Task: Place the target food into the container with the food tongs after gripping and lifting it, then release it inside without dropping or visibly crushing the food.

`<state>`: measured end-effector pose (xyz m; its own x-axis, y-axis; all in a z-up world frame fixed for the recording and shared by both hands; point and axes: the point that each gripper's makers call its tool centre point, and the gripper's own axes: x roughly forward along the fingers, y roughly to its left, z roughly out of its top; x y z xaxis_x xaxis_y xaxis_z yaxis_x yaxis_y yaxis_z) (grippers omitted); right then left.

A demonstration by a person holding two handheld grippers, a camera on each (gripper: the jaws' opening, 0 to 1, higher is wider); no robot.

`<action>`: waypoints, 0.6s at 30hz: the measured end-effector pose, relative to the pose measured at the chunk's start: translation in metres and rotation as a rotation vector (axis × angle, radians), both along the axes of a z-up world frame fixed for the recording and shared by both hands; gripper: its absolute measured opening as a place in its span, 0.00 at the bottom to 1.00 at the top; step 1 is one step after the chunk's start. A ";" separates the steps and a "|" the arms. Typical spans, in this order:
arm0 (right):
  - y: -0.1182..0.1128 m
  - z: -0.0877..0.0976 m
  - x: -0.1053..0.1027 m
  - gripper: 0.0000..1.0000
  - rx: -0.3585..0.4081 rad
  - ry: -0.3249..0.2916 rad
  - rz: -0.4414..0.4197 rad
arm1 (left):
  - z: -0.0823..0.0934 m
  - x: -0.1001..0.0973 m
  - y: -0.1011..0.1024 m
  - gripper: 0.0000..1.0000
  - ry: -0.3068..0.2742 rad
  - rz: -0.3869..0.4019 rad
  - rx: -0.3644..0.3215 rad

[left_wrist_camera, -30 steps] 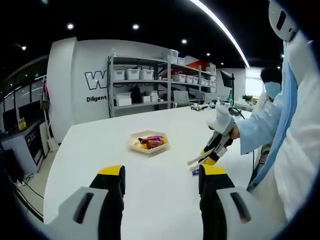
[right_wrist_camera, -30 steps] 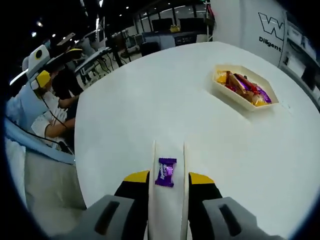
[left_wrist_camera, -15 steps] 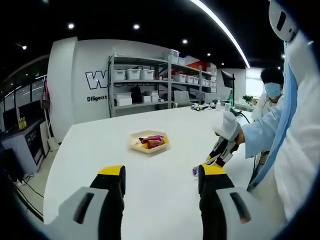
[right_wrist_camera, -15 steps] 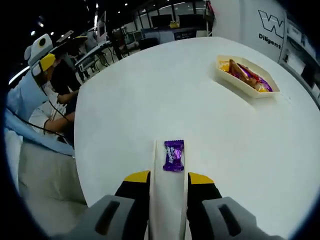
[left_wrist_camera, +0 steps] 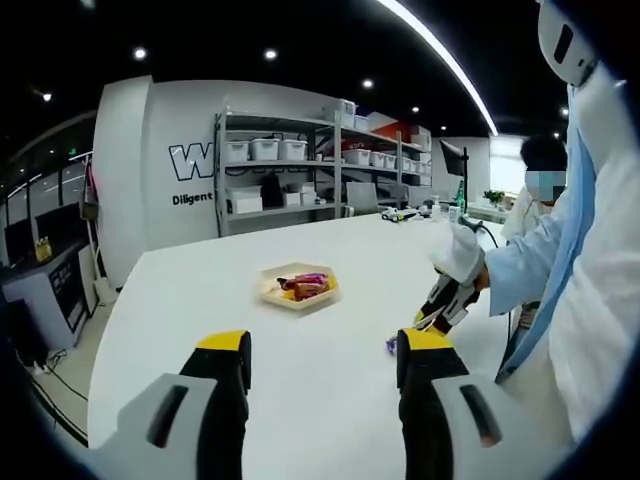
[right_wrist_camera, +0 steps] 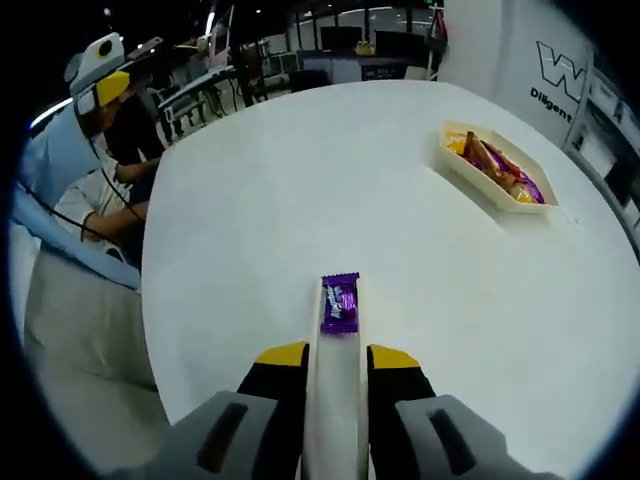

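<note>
Right hand-held gripper [right_wrist_camera: 336, 352] squeezes white food tongs [right_wrist_camera: 336, 400], whose tips pinch a purple wrapped candy [right_wrist_camera: 339, 303] just above the white counter [right_wrist_camera: 300, 190]. Container tray [right_wrist_camera: 496, 178] with wrapped sweets sits well apart, far right. Left hand-held gripper [left_wrist_camera: 322, 350] hangs spread and empty over the counter, tray [left_wrist_camera: 299, 287] ahead.

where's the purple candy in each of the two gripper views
Left gripper view: the purple candy lies low right of centre on the white table, beside the right gripper.
Right gripper view: centre, at the tong tips.
Shared landmark: the container of wrapped sweets.
</note>
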<state>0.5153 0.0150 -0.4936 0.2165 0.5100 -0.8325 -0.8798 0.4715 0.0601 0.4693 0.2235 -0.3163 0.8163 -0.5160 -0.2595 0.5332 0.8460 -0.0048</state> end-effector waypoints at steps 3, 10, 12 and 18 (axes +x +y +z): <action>0.002 0.004 0.004 0.13 0.015 0.000 -0.009 | 0.000 0.001 0.000 0.57 -0.001 0.002 -0.001; 0.004 0.005 0.009 0.13 0.014 0.006 -0.007 | 0.000 0.002 0.000 0.57 -0.002 0.003 -0.006; 0.005 0.010 0.017 0.13 0.015 -0.010 -0.004 | -0.001 0.002 0.000 0.57 -0.001 0.003 -0.004; 0.011 0.040 0.065 0.14 0.038 -0.073 -0.022 | -0.001 0.003 0.001 0.57 0.000 0.005 -0.004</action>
